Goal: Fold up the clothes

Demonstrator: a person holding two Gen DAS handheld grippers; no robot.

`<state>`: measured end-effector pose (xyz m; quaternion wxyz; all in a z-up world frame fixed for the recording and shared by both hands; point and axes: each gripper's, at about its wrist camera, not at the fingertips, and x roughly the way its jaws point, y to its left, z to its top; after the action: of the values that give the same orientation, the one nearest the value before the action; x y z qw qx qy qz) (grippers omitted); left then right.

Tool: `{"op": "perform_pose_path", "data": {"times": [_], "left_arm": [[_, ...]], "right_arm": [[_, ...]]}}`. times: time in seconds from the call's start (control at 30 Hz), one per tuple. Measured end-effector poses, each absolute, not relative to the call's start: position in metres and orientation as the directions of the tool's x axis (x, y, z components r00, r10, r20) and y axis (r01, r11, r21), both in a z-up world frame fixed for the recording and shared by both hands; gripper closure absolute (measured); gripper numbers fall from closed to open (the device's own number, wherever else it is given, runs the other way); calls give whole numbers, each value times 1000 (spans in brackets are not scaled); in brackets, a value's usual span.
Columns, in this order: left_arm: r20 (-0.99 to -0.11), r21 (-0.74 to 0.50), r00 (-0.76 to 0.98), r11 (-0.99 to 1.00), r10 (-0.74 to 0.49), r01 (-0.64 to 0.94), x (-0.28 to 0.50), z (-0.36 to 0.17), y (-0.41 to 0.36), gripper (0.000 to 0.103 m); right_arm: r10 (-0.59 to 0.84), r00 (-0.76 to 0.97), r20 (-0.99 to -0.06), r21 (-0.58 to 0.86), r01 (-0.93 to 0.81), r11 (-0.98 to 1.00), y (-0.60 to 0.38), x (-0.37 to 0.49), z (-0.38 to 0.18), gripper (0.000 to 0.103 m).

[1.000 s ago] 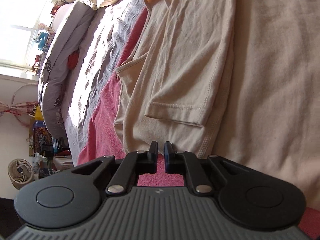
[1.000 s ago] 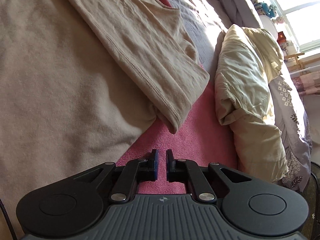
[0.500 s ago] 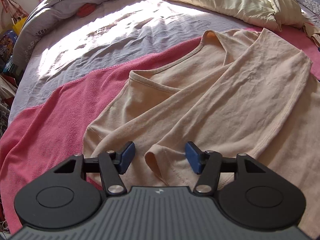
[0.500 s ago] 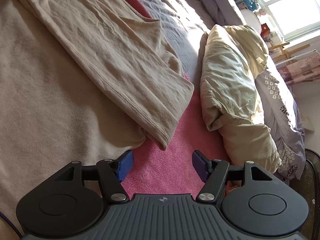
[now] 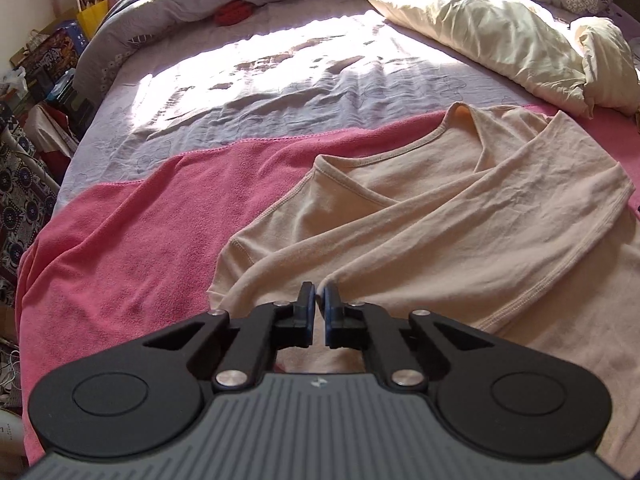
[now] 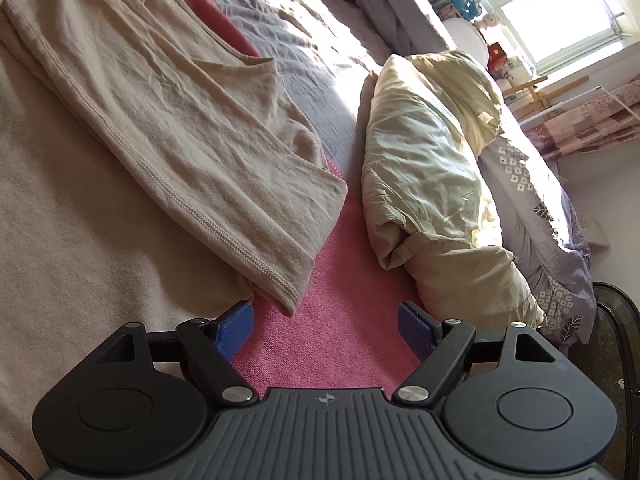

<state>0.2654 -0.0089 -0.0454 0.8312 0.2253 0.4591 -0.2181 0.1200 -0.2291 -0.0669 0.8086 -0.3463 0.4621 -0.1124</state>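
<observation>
A beige long-sleeved shirt (image 5: 420,232) lies on a pink towel (image 5: 132,236) on the bed, both sleeves folded across its chest. My left gripper (image 5: 319,300) is shut on the cuff end of a sleeve at the shirt's near left side. In the right wrist view the same shirt (image 6: 172,120) lies to the left, its folded sleeve corner (image 6: 288,288) just ahead. My right gripper (image 6: 326,330) is open and empty, low over the pink towel (image 6: 340,320), the sleeve corner a little beyond its pads.
A cream duvet bundle (image 6: 432,168) lies right of the shirt, also seen at the far right in the left wrist view (image 5: 500,36). A grey sheet (image 5: 260,80) covers the far bed. Clutter (image 5: 36,80) stands off the bed's left side.
My left gripper swung round to face up the bed, opened, then closed on the sleeve cuff. My right gripper opened wide and moved a little toward the sleeve corner.
</observation>
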Motion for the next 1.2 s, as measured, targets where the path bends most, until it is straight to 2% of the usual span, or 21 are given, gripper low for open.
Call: {"op": "perform_pose_path", "data": {"times": [0.1,0.2,0.23,0.27,0.33,0.37,0.5,0.63,0.7,0.77,0.8,0.9,1.0,1.07,1.13,1.2], "left_arm": [[-872,159,471,833,-133,529,277,-47,0,102],[-874,96,449,841,-184,532,283,-41,6,99],[-875,67,436,837,-213,543,283,-41,7,92],[-877,46,419,827,-236,561,283,-42,4,69],[-882,20,387,798,-270,602,281,-48,-4,42],[-884,16,375,784,-279,621,280,-52,-8,39],[-894,-29,334,783,-298,621,278,-57,-13,39],[-861,-83,392,851,-323,519,284,-29,26,39],[-851,-84,424,878,-310,471,285,-18,44,39],[-849,-55,457,905,-265,422,286,-9,66,39],[-849,-47,466,913,-250,404,285,-7,74,39],[-849,-28,486,935,-209,353,285,-3,99,39],[-855,-28,482,946,-189,322,282,-6,115,39],[-861,-30,475,951,-181,308,279,-10,123,39],[-868,-37,463,953,-180,300,277,-13,129,39],[-873,-45,453,954,-181,297,275,-15,131,39]], "right_arm": [[-505,542,-672,-660,-127,741,-230,119,-65,22],[-504,541,-674,-657,-127,743,-228,113,-64,17],[-506,537,-674,-658,-126,743,-228,112,-64,17],[-509,534,-675,-658,-124,743,-228,110,-64,17],[-519,535,-667,-656,-91,749,-226,108,-60,17],[-523,542,-658,-652,-62,755,-225,107,-56,17],[-464,652,-600,-570,58,820,-194,105,-26,17],[-235,750,-618,-363,-8,932,-117,126,-20,18],[-126,763,-633,-276,-71,958,-77,144,-27,21],[-43,759,-650,-208,-123,970,-43,161,-38,35],[-20,751,-660,-177,-130,976,-30,169,-42,38],[-21,730,-683,-122,-86,989,-11,193,-50,40],[-81,715,-695,-63,52,997,-14,215,-53,40],[-64,718,-693,31,118,992,-21,225,-49,40],[-63,715,-696,49,135,990,-19,233,-50,40],[-102,673,-732,-18,131,991,-8,244,-60,44]]}}
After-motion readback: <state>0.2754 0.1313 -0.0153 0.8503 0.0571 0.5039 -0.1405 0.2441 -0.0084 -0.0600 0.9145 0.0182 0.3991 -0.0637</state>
